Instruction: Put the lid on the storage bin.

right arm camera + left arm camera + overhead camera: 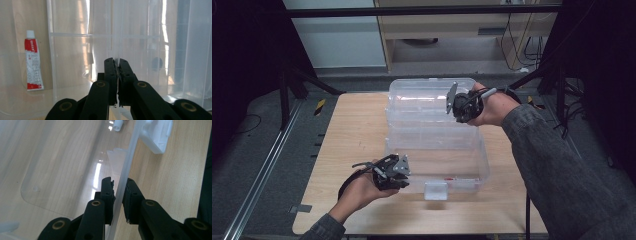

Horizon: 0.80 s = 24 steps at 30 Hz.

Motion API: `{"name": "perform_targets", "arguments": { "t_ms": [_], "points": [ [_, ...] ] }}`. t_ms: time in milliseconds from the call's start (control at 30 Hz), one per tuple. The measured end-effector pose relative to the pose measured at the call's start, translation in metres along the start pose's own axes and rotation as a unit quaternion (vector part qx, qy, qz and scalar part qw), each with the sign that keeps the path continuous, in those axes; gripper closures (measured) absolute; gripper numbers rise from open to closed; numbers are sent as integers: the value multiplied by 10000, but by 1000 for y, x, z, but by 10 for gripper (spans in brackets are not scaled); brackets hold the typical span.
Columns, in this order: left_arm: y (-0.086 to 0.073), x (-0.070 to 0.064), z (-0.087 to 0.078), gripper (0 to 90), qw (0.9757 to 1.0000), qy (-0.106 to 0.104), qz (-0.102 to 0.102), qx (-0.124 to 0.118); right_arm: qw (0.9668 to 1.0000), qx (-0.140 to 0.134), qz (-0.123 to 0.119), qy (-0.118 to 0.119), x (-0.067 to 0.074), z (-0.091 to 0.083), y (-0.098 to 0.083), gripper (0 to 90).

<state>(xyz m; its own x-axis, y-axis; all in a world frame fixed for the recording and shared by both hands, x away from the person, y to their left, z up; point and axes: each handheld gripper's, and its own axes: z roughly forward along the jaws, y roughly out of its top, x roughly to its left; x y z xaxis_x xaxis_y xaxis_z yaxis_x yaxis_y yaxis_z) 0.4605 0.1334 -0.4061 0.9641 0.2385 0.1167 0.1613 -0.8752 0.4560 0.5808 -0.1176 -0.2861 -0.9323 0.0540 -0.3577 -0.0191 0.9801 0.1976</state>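
A clear plastic storage box (482,150) stands on the wooden table (357,130), its clear lid (422,95) swung up at the back. My left gripper (404,172) is at the box's front left corner. In the left gripper view this gripper (119,187) is shut on the box's front rim (130,157), one jaw inside and one outside. My right gripper (452,100) is at the lid's right side. In the right gripper view it (117,65) is shut on a thin clear edge of the lid (140,37). A red and white tube (32,65) lies inside the box.
A white latch (435,190) hangs on the box's front wall, seen close up as the latch (156,137) in the left gripper view. Bare table lies left of the box. Black stands (287,90) and a wooden cabinet (452,30) are beyond the far edge.
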Motion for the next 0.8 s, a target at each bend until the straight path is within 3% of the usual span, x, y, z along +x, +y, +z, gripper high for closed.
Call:
{"name": "perform_targets", "arguments": {
  "t_ms": [167, 267, 667, 733, 800],
  "points": [
    [6, 6, 5, 792, 9998, 179, -34, -9, 9999, -17, 132, -91, -15, 5, -1, 867],
    [6, 9, 6, 787, 9998, 191, -81, -31, 9999, -21, 114, -105, -16, 6, 0, 872],
    [5, 9, 7, 784, 9997, 194, -129, -34, 9997, -135, -104, -179, 6, -6, 1, 878],
    [5, 6, 7, 784, 9994, 169, -293, -46, 9996, -146, -127, -194, 10, -7, 1, 878],
    [5, 8, 7, 785, 9996, 166, -240, -43, 9995, -164, -159, -223, 14, -9, 1, 878]
  ]
}}
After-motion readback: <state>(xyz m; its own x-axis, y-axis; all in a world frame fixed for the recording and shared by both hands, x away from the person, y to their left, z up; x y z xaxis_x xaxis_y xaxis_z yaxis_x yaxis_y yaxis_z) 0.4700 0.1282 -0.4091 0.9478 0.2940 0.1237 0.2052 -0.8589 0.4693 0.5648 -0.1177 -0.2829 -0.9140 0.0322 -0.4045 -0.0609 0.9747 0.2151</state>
